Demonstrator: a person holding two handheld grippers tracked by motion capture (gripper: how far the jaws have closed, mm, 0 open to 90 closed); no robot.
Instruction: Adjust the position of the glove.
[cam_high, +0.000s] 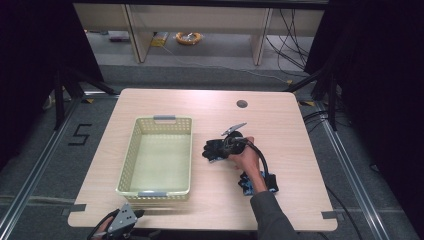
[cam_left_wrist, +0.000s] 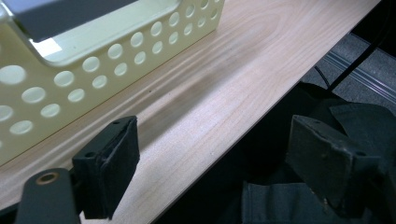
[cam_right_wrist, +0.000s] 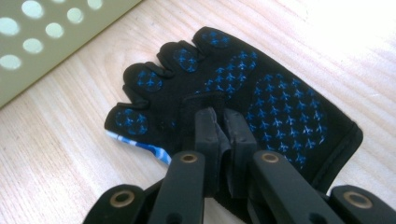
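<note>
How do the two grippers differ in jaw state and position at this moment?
The right gripper is shut, pinching a fold of the black glove with blue dots; the left gripper stands open with nothing between its jaws. The right gripper works mid-table, right of the cream basket; the left gripper sits at the table's near edge, in front of the basket. Both have black padded jaws and are hand-held.
</note>
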